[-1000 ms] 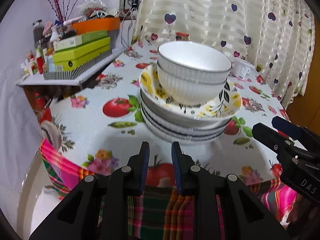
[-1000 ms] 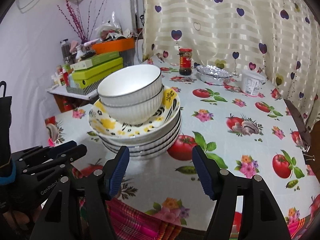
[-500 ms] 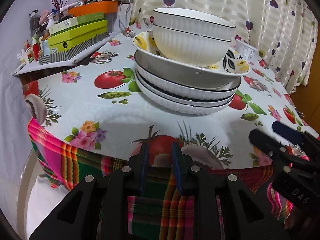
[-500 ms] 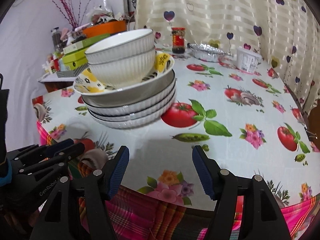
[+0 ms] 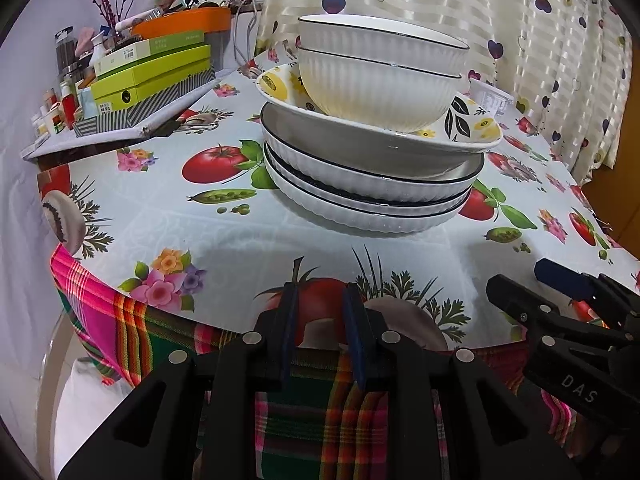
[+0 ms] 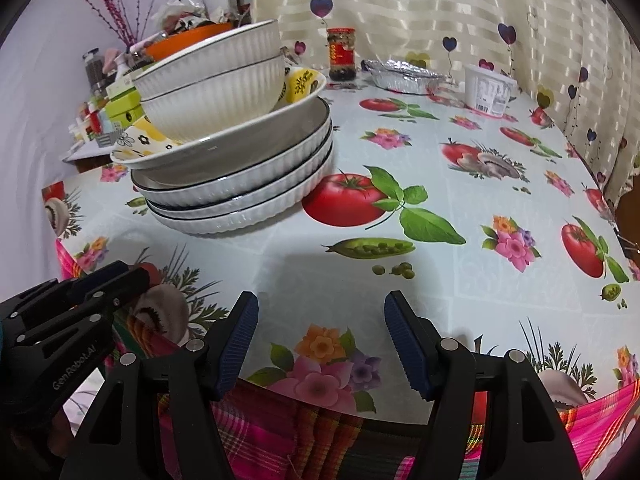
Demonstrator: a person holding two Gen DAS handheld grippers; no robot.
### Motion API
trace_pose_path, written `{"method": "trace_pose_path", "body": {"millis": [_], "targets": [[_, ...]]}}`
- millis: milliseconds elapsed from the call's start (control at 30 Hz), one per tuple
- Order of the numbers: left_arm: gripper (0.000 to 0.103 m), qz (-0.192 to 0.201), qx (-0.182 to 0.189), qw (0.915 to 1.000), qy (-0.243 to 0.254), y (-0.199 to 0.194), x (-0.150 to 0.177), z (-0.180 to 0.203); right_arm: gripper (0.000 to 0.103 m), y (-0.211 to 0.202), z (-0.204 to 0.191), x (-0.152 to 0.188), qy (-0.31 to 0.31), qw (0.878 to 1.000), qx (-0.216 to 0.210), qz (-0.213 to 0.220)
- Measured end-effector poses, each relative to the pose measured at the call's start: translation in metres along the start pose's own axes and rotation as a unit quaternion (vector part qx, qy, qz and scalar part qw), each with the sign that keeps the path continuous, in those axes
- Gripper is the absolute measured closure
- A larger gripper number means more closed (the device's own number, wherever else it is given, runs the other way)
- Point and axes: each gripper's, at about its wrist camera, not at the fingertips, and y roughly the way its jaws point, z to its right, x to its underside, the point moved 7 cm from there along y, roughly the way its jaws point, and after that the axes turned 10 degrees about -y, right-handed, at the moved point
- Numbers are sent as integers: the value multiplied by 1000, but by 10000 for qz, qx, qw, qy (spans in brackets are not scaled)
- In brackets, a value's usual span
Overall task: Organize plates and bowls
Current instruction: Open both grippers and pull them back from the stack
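Two white ribbed bowls [image 5: 380, 80] [image 6: 216, 92] sit nested on a yellow-flowered plate [image 5: 480, 128] [image 6: 304, 84]. That plate rests on three white ribbed deep plates [image 5: 360, 196] [image 6: 248, 196] on the table [image 5: 200, 220]. My left gripper [image 5: 320, 292] hangs at the table's front edge, short of the stack, its jaws a narrow gap apart with nothing between them. My right gripper [image 6: 322, 300] is beside it to the right, also at the edge, wide open and empty. Each gripper also shows in the other's view: the right gripper [image 5: 518, 274], the left gripper [image 6: 132, 272].
A side shelf at the left holds green boxes [image 5: 152, 76], an orange bowl [image 5: 192, 20] and small bottles. Far across the table stand a sauce jar [image 6: 341, 54], a foil tray [image 6: 404, 76] and a white tub [image 6: 490, 88] by the curtain. A plaid cloth [image 5: 320, 412] hangs below the edge.
Both grippers have sunk toward the table's front edge, so the stack now stands higher in both views. Neither gripper's jaws have changed.
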Motion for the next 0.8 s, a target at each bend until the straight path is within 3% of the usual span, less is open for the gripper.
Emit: {"method": "trace_pose_path", "body": {"millis": [567,800], "targets": [[76,64,-75,9999,51,2,0,3,22,6,1,0,-98,9998,157,-30],[76,64,-33,10000,18,1,0,2,21,7,0,1,-75,9998,200,-60]]}}
